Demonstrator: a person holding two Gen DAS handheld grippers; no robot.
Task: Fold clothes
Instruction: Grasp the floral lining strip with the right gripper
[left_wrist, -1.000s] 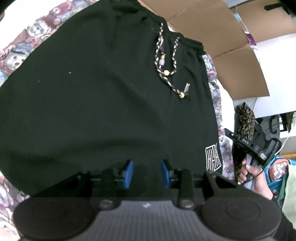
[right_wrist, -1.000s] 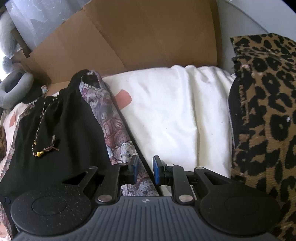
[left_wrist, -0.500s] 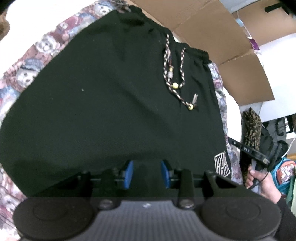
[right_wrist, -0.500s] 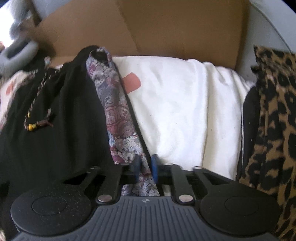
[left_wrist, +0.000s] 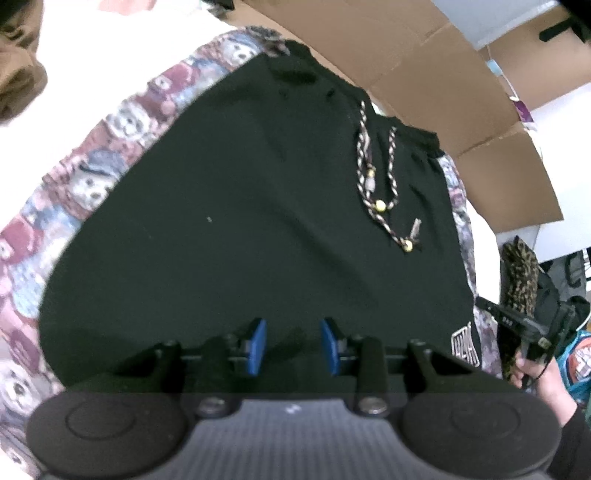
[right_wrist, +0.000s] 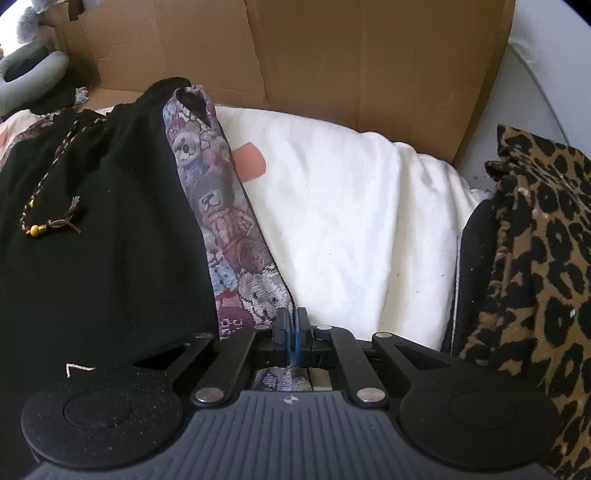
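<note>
The black shorts (left_wrist: 251, 221), with bear-print side panels and a braided drawstring (left_wrist: 373, 184), lie spread flat on the white bedding (right_wrist: 351, 221), waistband toward the cardboard box (right_wrist: 332, 55) at the far side; in the left wrist view the left tongs (left_wrist: 291, 345) hover over the hem end with the blue pads partly apart and nothing but air between them, just as they stood a second ago, though more of the left bear-print panel (left_wrist: 110, 140) and the white cover beyond it now shows, so the camera has drawn back a little along the garment; at the right edge of that view the person's hand (left_wrist: 543, 380) grips the other tool beside the shorts' white logo (left_wrist: 466, 341). The real change is on the right: the right tongs (right_wrist: 294, 336), whose pads a second ago stood apart over the right bear-print panel (right_wrist: 221, 221), are now pinched tight together on the edge of that panel near the hem, the printed fabric showing just beneath the pads; the leopard-print garment (right_wrist: 535, 277) sits well off to the right, untouched. My reading is that one side of the shorts is now secured while the left side is not, so the fold cannot start cleanly until the left tongs close on cloth too; lifting on the right alone would likely drag the shorts askew.
</note>
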